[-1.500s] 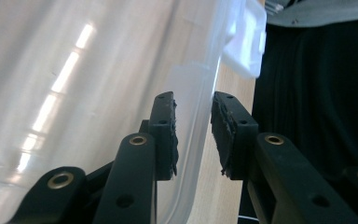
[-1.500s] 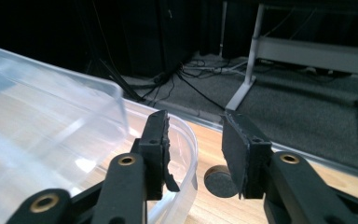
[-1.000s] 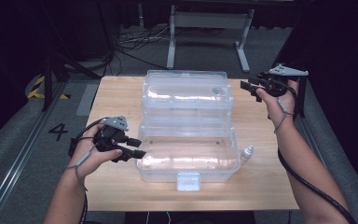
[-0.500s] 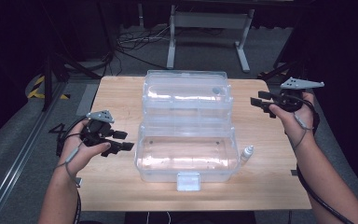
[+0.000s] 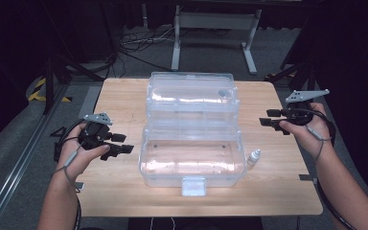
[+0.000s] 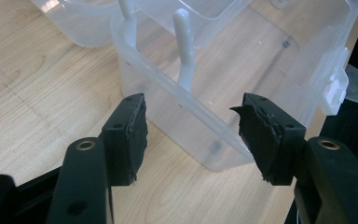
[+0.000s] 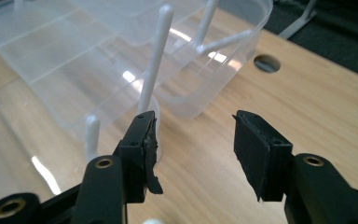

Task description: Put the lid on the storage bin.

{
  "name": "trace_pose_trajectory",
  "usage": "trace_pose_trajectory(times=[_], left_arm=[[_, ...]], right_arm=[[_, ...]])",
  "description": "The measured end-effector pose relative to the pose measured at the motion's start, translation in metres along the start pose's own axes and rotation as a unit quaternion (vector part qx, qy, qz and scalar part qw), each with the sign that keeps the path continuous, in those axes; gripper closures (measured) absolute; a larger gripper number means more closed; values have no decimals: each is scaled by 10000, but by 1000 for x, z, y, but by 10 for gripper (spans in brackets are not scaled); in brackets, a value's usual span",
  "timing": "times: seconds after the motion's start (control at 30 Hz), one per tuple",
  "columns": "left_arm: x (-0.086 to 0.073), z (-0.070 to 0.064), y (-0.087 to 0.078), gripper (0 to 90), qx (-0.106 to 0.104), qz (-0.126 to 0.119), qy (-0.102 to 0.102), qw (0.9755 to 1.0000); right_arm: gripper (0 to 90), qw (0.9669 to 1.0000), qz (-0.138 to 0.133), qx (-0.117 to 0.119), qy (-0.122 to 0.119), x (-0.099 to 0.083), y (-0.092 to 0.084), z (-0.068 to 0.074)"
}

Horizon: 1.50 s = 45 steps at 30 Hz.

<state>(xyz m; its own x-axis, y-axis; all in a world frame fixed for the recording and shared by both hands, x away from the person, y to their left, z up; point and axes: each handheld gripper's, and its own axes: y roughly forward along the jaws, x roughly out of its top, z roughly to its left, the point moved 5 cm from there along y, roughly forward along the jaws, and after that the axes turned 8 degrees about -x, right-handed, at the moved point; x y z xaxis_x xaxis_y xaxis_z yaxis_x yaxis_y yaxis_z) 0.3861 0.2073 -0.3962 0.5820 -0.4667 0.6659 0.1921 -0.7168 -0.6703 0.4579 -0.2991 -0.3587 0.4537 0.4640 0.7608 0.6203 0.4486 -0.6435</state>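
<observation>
Now the big clear plastic box [image 5: 191,143] sits open and empty on the wooden table [image 5: 120,96], between the open left gripper [image 5: 117,145] and open right gripper [image 5: 271,118].

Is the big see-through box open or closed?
Open. The clear box has its lid flipped back flat on the table, so you see straight into it.

Left black two-jaw gripper [image 5: 120,143]: held in left hand [image 5: 79,153], forearm entering from bottom left, fingers [image 6: 128,135] spread apart, nothing between, pointing right. Right black two-jaw gripper [image 5: 267,118]: held in right hand [image 5: 306,132], fingers [image 7: 258,149] spread apart, nothing between, pointing left.
</observation>
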Motion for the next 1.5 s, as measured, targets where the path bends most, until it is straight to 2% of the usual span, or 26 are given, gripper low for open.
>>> trace_pose_trajectory(times=[0.23,0.3,0.47,0.6,0.63,0.83,1.0,1.5], left_arm=[[-1,1,-2,421,26,-21,-30,10000],[-2,1,-2,421,24,-18,-43,10000],[-4,1,-2,419,23,-1,-62,10000],[-5,1,-3,419,38,-2,-71,10000],[-5,1,-3,418,38,-2,-71,10000],[-7,1,-4,418,58,-4,-102,9999],[-8,1,-3,417,45,22,-126,9999],[-9,2,-2,413,-12,16,-120,9999]], right_arm=[[502,9980,499,97,-362,-10,3,10],[503,9965,679,147,-474,-13,5,12],[526,9926,932,242,-735,-15,9,20],[538,9870,1251,323,-954,-19,14,26],[538,9870,1251,323,-954,-19,14,26],[541,9789,1679,431,-1081,-26,23,31],[551,9703,2014,457,-1260,-33,29,32],[573,9545,2570,549,-1413,-49,44,35]])
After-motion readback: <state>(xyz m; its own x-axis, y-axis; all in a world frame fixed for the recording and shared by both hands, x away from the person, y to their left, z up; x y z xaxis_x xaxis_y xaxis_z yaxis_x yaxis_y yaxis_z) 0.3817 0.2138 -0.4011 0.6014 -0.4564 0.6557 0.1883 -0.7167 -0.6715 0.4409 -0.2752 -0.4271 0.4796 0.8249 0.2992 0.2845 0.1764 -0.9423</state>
